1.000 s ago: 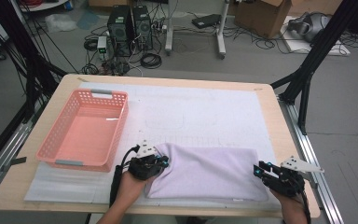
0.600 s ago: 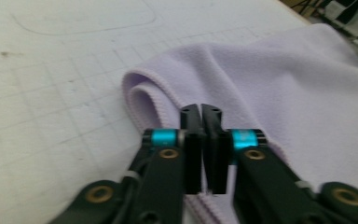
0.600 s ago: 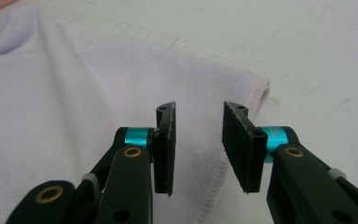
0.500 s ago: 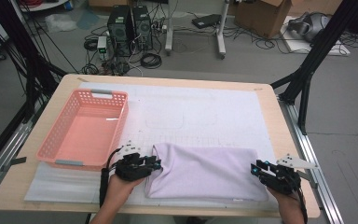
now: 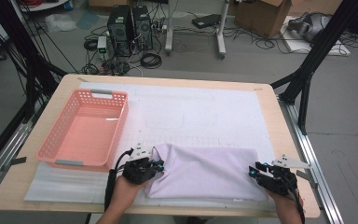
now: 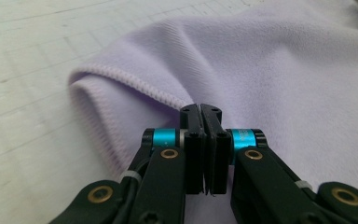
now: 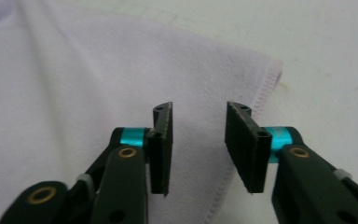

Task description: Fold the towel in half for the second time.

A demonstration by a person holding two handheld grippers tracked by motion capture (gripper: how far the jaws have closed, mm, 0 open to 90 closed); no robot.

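The lilac towel (image 5: 203,171) is lying folded along the near edge of the table (image 5: 270,105), stretching from about the middle toward the near right corner. Going by the high view, this looks like a folding job at the grab-the-ends stage: the left gripper (image 5: 156,164) sits at the towel's left end, and the right gripper (image 5: 253,171) is at its right end. The pink basket (image 5: 60,144) at the left side of the table is empty, nothing in it at all.

Left gripper view: the jaws are pressed right together at the stitched hem of the towel (image 6: 270,79), where the fabric folds over. Can't really tell if any cloth is actually caught between them or they've just snapped closed in front of it.

Right gripper view: jaws apart, having just been opening a bit, hanging over the towel's hemmed corner (image 7: 265,77) with fabric below the gap, not pinched.

Next move, I reckon: the right one needs to drop onto that corner and close, and the left may need a re-grab.
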